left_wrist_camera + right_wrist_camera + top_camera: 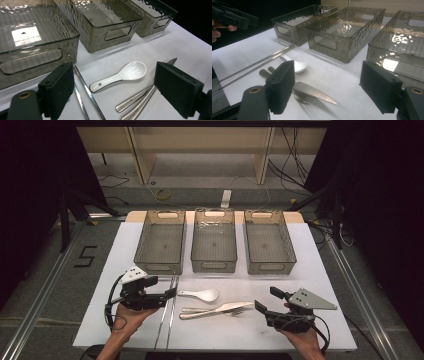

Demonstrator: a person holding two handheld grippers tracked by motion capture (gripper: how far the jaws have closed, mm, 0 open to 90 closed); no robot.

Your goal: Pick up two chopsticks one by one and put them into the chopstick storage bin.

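left gripper (pixel 171 293): hovered low at the left side of the table (pixel 125 250), jaws apart, nothing between them; pointed right toward the cutlery.
chopsticks (pixel 168 312): metal pair lay just under the left jaws, long axis running away from the person; nearest thing to that gripper.
left bin (pixel 160 249): smoky clear plastic, empty, just beyond the far chopstick tips.
spoon (pixel 200 294): white ceramic soup spoon lay flat just right of the left jaws, handle toward them, bowl to the right, long axis across the table. In the left gripper view the spoon (pixel 120 76) sat between the two jaws and ahead of them. Left hand nearer; judged the likely next pick.
middle bin (pixel 214 241): empty, straight behind the spoon.
knife and fork (pixel 216 310): lay side by side, touching or overlapped, handles left, tips right, pointed at the right gripper.
right bin (pixel 268 243): empty.
right gripper (pixel 265 301): rested near the right front of the table, jaws apart and empty, knife tip just left of them.
writing: small engraved marks on the knife and fork handles (pixel 126 104), unreadable; a "5" on the floor (pixel 85 256) left of the table.
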